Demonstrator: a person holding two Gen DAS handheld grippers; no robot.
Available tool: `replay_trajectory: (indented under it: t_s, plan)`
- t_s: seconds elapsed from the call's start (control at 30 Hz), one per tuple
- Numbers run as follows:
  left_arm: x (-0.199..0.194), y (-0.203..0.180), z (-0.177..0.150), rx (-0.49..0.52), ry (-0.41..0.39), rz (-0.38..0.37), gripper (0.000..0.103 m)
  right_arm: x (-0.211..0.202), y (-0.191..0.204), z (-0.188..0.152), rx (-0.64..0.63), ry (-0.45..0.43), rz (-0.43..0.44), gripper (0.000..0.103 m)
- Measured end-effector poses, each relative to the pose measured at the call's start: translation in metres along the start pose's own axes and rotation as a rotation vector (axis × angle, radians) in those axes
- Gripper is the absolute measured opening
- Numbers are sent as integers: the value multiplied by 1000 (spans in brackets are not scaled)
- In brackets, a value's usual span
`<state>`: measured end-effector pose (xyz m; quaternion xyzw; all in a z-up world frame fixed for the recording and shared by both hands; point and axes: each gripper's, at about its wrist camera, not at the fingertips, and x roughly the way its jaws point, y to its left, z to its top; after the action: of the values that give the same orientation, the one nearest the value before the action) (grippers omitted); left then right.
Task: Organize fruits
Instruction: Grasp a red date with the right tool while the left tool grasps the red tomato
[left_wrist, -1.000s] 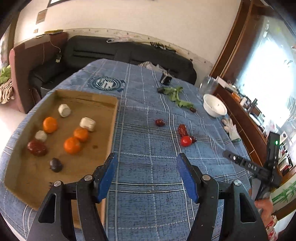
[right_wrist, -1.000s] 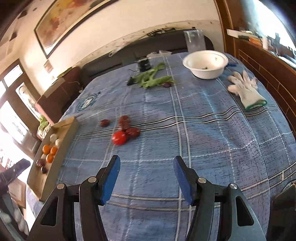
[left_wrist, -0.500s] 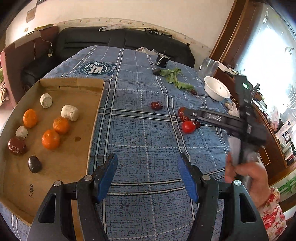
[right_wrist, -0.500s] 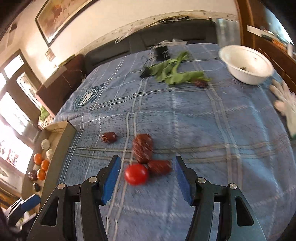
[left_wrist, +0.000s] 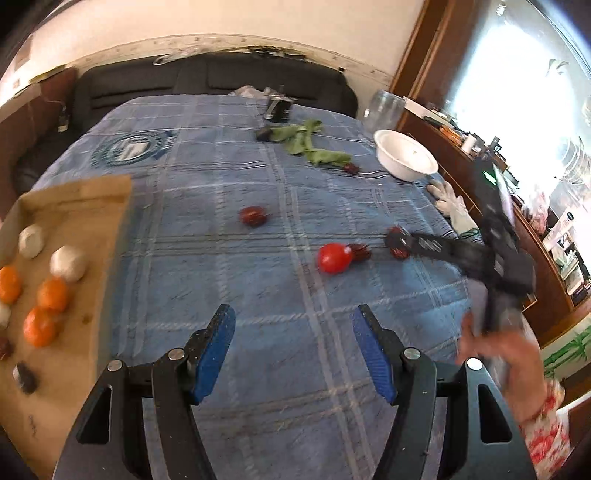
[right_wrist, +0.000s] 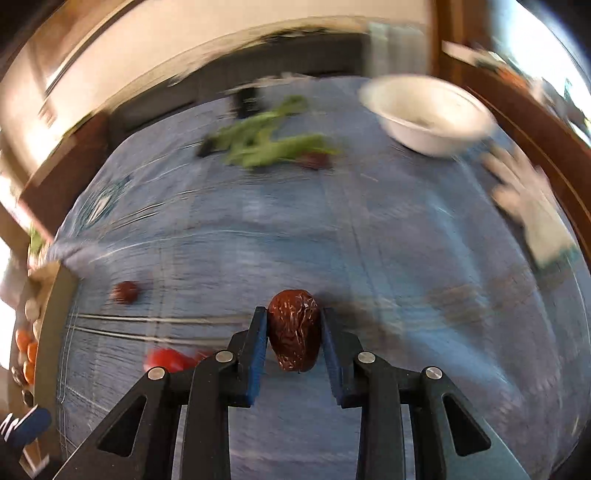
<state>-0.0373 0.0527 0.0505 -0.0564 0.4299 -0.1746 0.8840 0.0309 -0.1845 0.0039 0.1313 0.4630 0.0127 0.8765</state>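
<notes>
Covering the bench is a big blue checked cloth (left_wrist: 229, 221), and at its left edge sits the flat brown cardboard tray (left_wrist: 92, 229) with round orange fruits (left_wrist: 51, 291) already in it. A second ago the right claw (right_wrist: 293, 332) was wide open and empty above the cloth, but now it has squeezed shut on the wrinkly dark-red date (right_wrist: 294, 328), so one more fruit looks ready to go to the tray. The left claw (left_wrist: 291, 347) still hangs wide open and empty over the cloth, near the small shiny red tomato (left_wrist: 334, 257).
</notes>
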Motion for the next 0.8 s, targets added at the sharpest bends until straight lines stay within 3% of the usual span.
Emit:
replay_trajectory:
  t_s: [0.17, 0.43, 0.5, 0.57, 0.8]
  plan:
    - [41, -9, 24, -30, 24, -64, 65, -15, -38, -11, 99, -37, 93, 31]
    - [80, -30, 27, 106, 35, -76, 64, -14, -36, -10, 118, -46, 137, 31]
    - [85, -34, 27, 131, 40, -70, 58, -13, -33, -10, 103, -50, 123, 31]
    - [92, -36, 27, 146, 55, -63, 35, -10, -26, -8, 80, -53, 106, 31]
    - [88, -32, 25, 127, 41, -95, 31, -8, -9, -12, -3, -61, 53, 31]
